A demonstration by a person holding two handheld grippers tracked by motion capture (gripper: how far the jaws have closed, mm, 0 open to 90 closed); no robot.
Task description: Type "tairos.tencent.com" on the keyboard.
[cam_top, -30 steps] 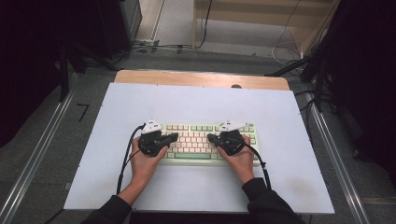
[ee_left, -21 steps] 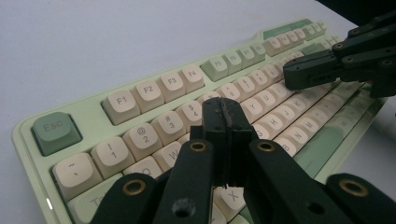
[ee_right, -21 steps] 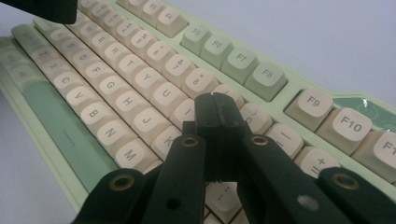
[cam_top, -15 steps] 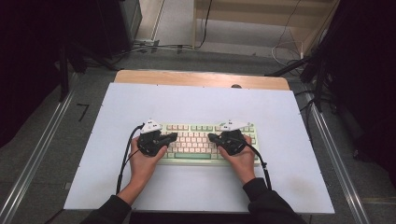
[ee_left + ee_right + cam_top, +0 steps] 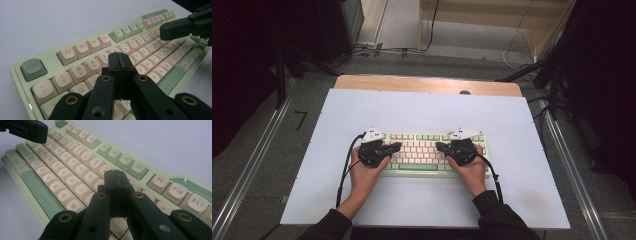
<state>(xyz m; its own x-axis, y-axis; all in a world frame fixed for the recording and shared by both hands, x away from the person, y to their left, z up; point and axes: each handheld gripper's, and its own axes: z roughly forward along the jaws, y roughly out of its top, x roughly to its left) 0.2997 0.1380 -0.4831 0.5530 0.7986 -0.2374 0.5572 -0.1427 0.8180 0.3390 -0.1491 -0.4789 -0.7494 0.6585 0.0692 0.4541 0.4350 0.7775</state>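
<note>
A pale green keyboard [image 5: 419, 169] with cream and green keys lies on the white table top [image 5: 427, 110], near its front. My left gripper [image 5: 398, 145] hovers over the keyboard's left half, pointing right, its jaws shut with nothing between them. In the left gripper view its tip [image 5: 120, 58] hangs just above the number and letter keys [image 5: 77, 73]. My right gripper [image 5: 438, 146] is over the right half, pointing left, also shut and empty. Its tip [image 5: 115, 175] sits above the keys near the U and J [image 5: 80, 188]. The two tips face each other a short way apart.
The person's hands and dark sleeves [image 5: 492, 210] come in from the front edge. A wooden strip [image 5: 427, 85] runs along the table's far edge. Metal rails [image 5: 257, 165] flank the table, and cables [image 5: 377, 50] lie on the floor beyond.
</note>
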